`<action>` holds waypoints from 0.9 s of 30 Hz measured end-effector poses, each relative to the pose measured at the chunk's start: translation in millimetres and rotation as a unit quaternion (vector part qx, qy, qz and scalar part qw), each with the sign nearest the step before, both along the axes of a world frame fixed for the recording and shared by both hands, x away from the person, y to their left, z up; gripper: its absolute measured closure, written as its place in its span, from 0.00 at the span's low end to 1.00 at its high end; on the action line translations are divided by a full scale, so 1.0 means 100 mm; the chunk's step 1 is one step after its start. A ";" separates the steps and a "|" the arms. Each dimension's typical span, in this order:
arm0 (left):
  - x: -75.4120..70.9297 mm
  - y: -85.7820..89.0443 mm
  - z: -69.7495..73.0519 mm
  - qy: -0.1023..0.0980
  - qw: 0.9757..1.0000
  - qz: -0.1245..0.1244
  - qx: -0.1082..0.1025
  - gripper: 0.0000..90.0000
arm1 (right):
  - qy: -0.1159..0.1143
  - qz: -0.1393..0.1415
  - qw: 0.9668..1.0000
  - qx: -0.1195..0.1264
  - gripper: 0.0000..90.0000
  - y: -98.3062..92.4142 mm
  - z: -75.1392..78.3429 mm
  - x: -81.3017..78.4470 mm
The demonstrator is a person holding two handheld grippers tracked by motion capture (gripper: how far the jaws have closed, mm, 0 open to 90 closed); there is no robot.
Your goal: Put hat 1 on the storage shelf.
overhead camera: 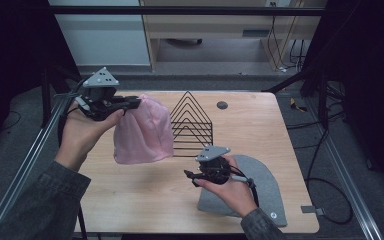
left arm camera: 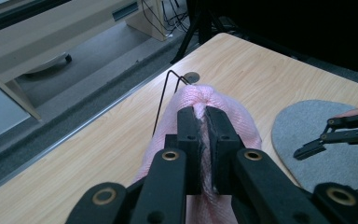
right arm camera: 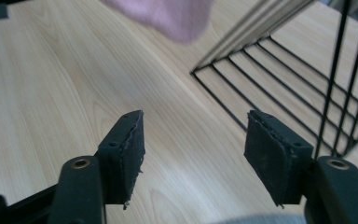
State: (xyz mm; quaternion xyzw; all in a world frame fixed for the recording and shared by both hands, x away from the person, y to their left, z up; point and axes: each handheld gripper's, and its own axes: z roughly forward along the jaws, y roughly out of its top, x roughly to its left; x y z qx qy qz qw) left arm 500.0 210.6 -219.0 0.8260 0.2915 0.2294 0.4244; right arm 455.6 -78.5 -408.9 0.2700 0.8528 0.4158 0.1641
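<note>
From the high view: keep the left gripper (overhead camera: 130, 103) clamped on the crown of the pink knit hat (overhead camera: 144, 132), hanging clear of the table just left of the black wire rack (overhead camera: 192, 125); carry it over the rack's peak before lowering. From the left gripper view: hold a steady pinch on the hat's gathered top (left arm camera: 204, 105), rack wire just behind. From the right gripper view: leave the right gripper (right arm camera: 193, 156) apart and empty, low beside the rack, ready to steady the hem.
</note>
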 end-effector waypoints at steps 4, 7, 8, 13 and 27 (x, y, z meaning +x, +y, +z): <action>-0.02 -0.05 0.04 -0.004 1.000 -0.007 0.000 0.94 | -0.005 0.008 1.000 0.004 0.47 0.13 0.12 0.07; -0.02 -0.06 0.05 -0.003 1.000 -0.009 0.003 0.94 | 0.002 0.011 1.000 0.012 0.48 0.21 0.17 0.13; -0.02 -0.07 0.05 -0.001 1.000 -0.010 -0.001 0.94 | 0.003 0.013 1.000 0.012 0.48 0.24 0.18 0.15; -0.01 -0.07 0.06 0.001 1.000 -0.011 -0.011 0.94 | 0.011 0.010 1.000 0.015 0.50 0.36 0.22 0.28; 0.15 0.16 0.14 -0.022 0.999 0.023 -0.015 0.94 | 0.014 0.051 0.998 0.030 0.93 0.36 0.60 0.48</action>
